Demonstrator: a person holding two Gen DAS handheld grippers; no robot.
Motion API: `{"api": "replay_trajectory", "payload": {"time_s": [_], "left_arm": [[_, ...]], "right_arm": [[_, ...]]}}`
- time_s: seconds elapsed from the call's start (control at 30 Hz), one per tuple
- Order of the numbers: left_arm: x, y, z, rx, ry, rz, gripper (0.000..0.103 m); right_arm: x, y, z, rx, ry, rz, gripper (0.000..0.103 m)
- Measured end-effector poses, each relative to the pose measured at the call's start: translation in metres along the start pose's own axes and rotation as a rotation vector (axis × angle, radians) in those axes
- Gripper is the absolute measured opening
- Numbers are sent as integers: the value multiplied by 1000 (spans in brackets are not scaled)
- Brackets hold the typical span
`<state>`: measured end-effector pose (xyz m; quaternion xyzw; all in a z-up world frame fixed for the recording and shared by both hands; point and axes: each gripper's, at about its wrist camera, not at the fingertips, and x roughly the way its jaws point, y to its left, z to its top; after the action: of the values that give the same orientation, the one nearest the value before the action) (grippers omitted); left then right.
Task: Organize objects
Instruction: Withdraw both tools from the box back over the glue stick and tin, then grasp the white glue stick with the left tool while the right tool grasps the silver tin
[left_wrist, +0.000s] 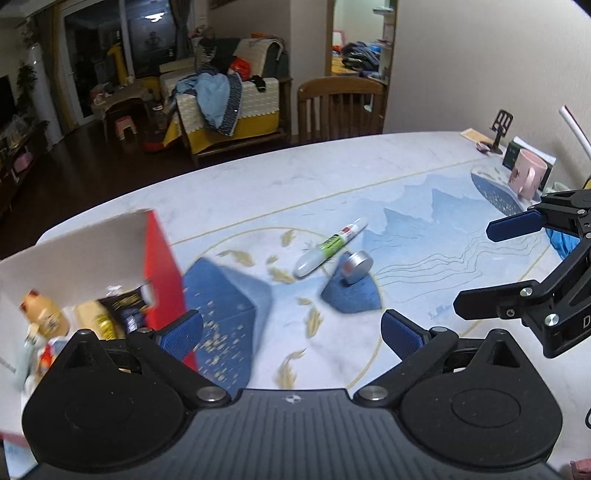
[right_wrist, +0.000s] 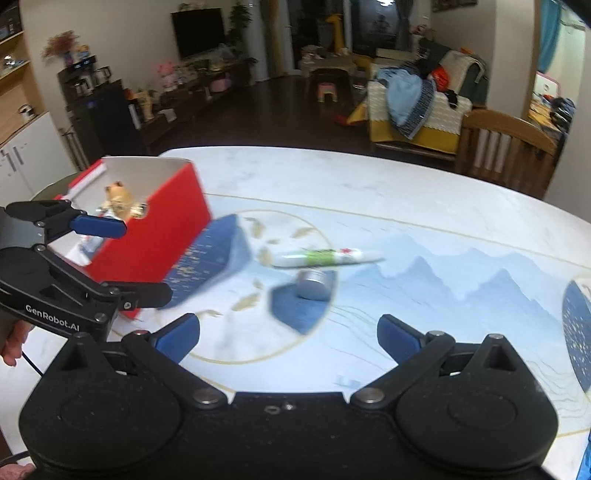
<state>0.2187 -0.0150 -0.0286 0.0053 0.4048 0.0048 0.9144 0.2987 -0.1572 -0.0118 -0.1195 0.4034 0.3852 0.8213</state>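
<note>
Nearest to me, my left gripper (left_wrist: 291, 334) is spread wide with nothing between its blue pads, and my right gripper (right_wrist: 288, 338) is just as wide and just as empty. Both tilt down at the table (left_wrist: 369, 162), which I read as lining up for a pick rather than carrying anything.

I will place everything from the red box (right_wrist: 166, 229). It stands open-topped at the table's left end, beside my left gripper, and I judge it to be where the loose things are meant to go. Already inside it are a tan bottle (left_wrist: 44, 314), a yellow packet (left_wrist: 98, 319) and a dark packet (left_wrist: 125, 308), with more below that is too blurred to name. In the right wrist view a small orange figure (right_wrist: 118, 199) pokes up near its rim.

To the right of the box and well apart from it, a white tube (left_wrist: 328, 247) with a green label lies flat on the table. Just beside the tube, on my side of it, a small round silver tin (left_wrist: 356, 266) lies tilted on the patterned cloth. These two look like what is left to put away, and the tin seems the closer reach.

Further right of the box, near the wall, a pink mug (left_wrist: 526, 177) stands upright by a dark green carton (left_wrist: 515, 155). Beyond the table's far edge is a wooden chair (left_wrist: 341, 107).
</note>
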Motion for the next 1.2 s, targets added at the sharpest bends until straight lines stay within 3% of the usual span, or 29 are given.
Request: {"api": "replay_trajectory", "payload": {"time_s": [0.2, 0.5, 0.7, 0.97, 1.2], "left_arm": [[36, -12, 26, 29, 26, 10, 103], [99, -13, 62, 58, 87, 16, 103], [141, -15, 76, 88, 151, -17, 103], [179, -17, 88, 114, 176, -94, 103], [195, -23, 90, 156, 187, -133, 102]], "right_arm": [[13, -22, -8, 24, 19, -14, 102], [39, -21, -7, 4, 40, -15, 102], [58, -18, 0, -5, 43, -20, 102], [86, -11, 6, 3, 44, -45, 101], [108, -15, 14, 98, 44, -59, 93]]}}
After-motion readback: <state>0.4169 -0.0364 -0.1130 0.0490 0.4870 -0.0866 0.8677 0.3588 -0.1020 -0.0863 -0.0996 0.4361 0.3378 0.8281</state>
